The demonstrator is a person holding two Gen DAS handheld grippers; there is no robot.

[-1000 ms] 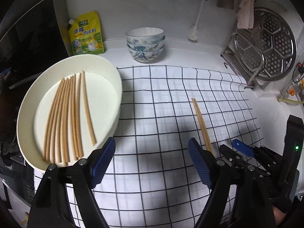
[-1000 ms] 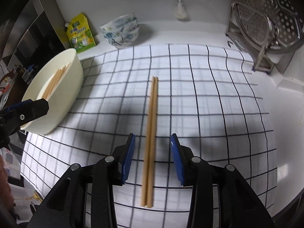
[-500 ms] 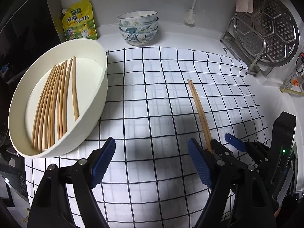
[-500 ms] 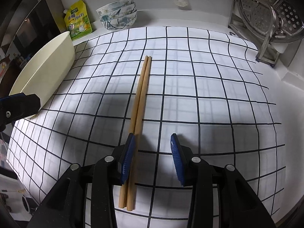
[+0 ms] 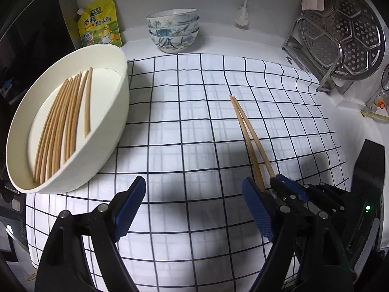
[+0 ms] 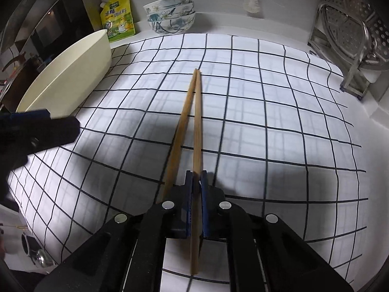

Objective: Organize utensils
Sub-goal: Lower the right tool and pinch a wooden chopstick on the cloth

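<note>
Gripping: right hand-held gripper [image 6: 196,182] clenched on one chopstick [image 6: 197,146], lower centre of the right wrist view; half a second ago its jaws stood apart around the pair.
Second chopstick [image 6: 180,131]: outside the jaws, just left of them, splayed from the first, tips meeting at mid-frame on the cloth [image 6: 267,112].
Left hand-held gripper [image 5: 192,204]: released, jaws wide, nothing between them.
Bowl [image 5: 121,112]: left of the left wrist view, holding the sorted chopsticks [image 5: 60,121].
Meaning: only one stick looks secured; the other likely needs a separate pick.
</note>
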